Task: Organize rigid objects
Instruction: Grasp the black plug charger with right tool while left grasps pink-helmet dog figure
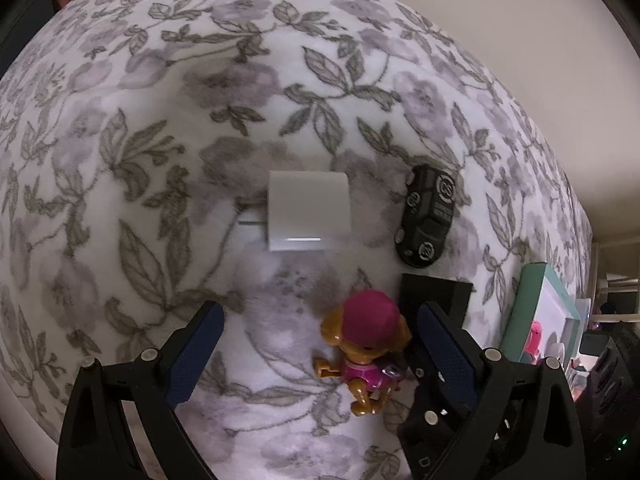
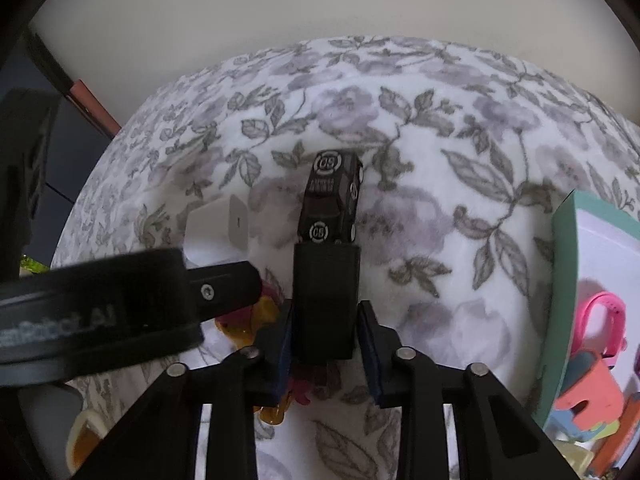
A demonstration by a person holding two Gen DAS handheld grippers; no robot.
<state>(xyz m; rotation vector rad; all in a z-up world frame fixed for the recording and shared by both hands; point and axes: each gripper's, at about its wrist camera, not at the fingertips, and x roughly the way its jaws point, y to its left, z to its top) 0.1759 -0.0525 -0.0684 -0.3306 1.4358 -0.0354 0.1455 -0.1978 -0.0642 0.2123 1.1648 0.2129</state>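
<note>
Carefully lowering wide-open, empty left gripper around dog figure between fingers, right gripper clamping black block.

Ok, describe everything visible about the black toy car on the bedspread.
The black toy car is small, glossy, hard-looking, with white ringed "08" roundels on bonnet and boot and white lettering on the roof. It sits upright on its wheels on the floral bedspread, right of the white charger. The black block between the right gripper fingers reaches its near end; contact unclear.
</note>
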